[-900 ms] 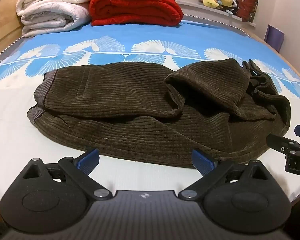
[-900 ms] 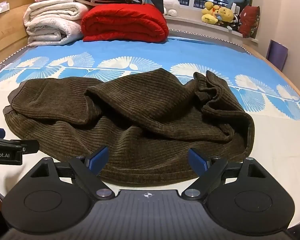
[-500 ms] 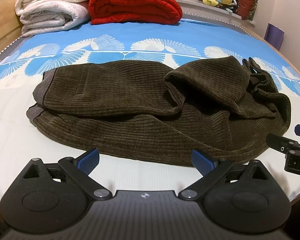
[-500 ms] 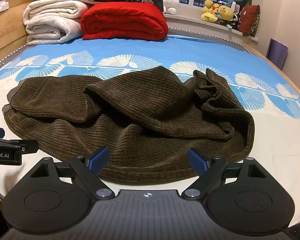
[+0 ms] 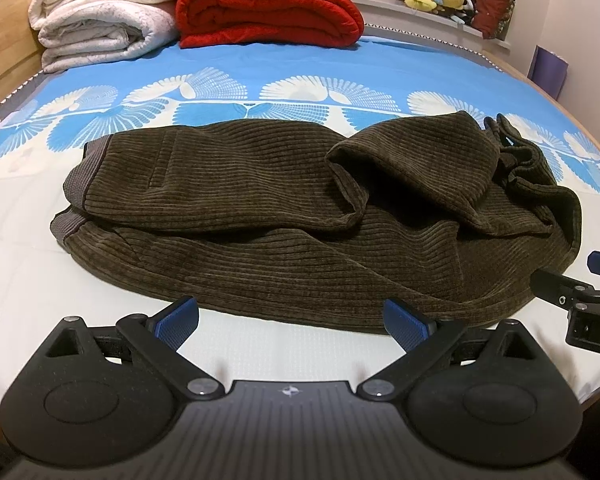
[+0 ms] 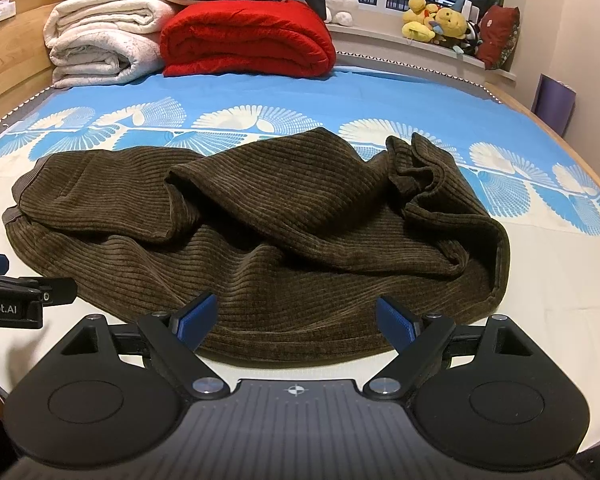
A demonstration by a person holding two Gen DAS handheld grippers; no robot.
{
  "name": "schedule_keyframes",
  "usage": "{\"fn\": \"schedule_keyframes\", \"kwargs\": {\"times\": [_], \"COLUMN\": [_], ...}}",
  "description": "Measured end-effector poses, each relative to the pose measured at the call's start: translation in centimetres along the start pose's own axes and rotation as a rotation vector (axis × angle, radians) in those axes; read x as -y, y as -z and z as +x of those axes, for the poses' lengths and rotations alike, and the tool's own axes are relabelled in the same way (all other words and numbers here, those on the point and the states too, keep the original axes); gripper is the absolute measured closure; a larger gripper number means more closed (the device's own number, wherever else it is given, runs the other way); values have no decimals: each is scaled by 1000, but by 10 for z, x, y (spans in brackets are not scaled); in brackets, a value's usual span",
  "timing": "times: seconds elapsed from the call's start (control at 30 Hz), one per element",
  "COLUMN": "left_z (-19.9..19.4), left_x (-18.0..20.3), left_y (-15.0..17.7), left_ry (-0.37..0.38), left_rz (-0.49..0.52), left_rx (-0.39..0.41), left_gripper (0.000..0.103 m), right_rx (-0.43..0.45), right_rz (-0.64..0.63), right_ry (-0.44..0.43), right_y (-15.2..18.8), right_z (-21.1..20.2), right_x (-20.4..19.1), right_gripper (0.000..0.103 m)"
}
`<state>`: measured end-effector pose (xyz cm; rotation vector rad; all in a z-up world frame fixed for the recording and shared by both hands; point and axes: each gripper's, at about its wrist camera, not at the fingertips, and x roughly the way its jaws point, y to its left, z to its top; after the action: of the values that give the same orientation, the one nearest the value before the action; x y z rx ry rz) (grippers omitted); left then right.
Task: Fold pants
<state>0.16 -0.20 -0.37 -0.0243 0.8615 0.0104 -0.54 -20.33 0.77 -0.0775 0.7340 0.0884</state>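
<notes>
Left wrist view, nearest: left gripper hovers over bare white sheet just short of the trousers' near edge, jaws spread wide, nothing between them.
Right wrist view, nearest: right gripper is also spread apart and empty, its blue pads over the near hem of the cloth without pinching it.
Task thing: brown corduroy pants lie crumpled in a loose heap on the bed, waistband at the left end, one leg flopped back over the middle, cuffs bunched at the right.
Handling, judged: thick soft ribbed fabric, limp rather than stiff, fairly heavy for cloth, not slippery or fragile; it will sag and drag when lifted.
Where to grip, judged: waistband with the left, bunched leg ends with the right, then pull flat.
Farther: folded white blankets and red quilt at the headboard.
Farthest: plush toys on the window ledge.
</notes>
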Motion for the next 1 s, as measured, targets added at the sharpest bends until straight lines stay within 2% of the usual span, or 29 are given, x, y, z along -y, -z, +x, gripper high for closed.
{"fn": "schedule_keyframes", "kwargs": {"times": [0.17,0.2,0.27,0.33,0.37,0.4,0.43,0.5,0.53,0.6,0.67,0.7,0.8,0.9,0.93,0.97,1.0], "left_z": [1,1,2,1,1,-1,-3,-5,-5,-5,2,7,36,67,73,75,78], "left_x": [1,1,3,4,3,0,-5,-21,-32,-56,-85,-101,-168,-220,-232,-241,-249], "left_y": [-1,-1,-1,-1,-2,-3,-6,-18,-26,-43,-61,-69,-78,-68,-67,-68,-71], "left_ry": [-9,-9,-9,-25,-28,-22,-11,23,40,52,20,-2,-30,-88,-99,-104,-118], "left_rz": [9,12,28,60,67,61,44,14,1,-8,0,-19,-247,-506,-550,-573,-589], "left_rx": [8,11,15,20,18,18,17,-9,-19,-23,-16,-19,-94,-211,-243,-235,-230], "left_gripper": [4,6,18,51,60,74,82,84,84,84,84,84,84,84,84,84,79], "right_rx": [2,1,14,46,71,94,116,157,180,210,195,201,46,-108,-156,-178,-192], "right_rz": [-2,-1,2,13,26,44,70,127,153,232,304,282,317,349,363,343,312], "right_ry": [1,2,9,24,31,38,45,57,75,120,151,189,198,211,190,189,204], "right_y": [0,-1,-1,-4,-6,-10,-14,-25,-33,-48,-60,-68,-66,-53,-49,-48,-47], "right_z": [1,0,-1,-5,-8,-11,-13,-19,-22,-24,-14,-15,36,79,99,109,118], "right_x": [0,0,1,3,7,13,20,42,58,96,136,150,196,225,228,232,233], "right_gripper": [15,15,16,19,26,34,39,63,67,67,67,67,63,61,60,56,53]}}
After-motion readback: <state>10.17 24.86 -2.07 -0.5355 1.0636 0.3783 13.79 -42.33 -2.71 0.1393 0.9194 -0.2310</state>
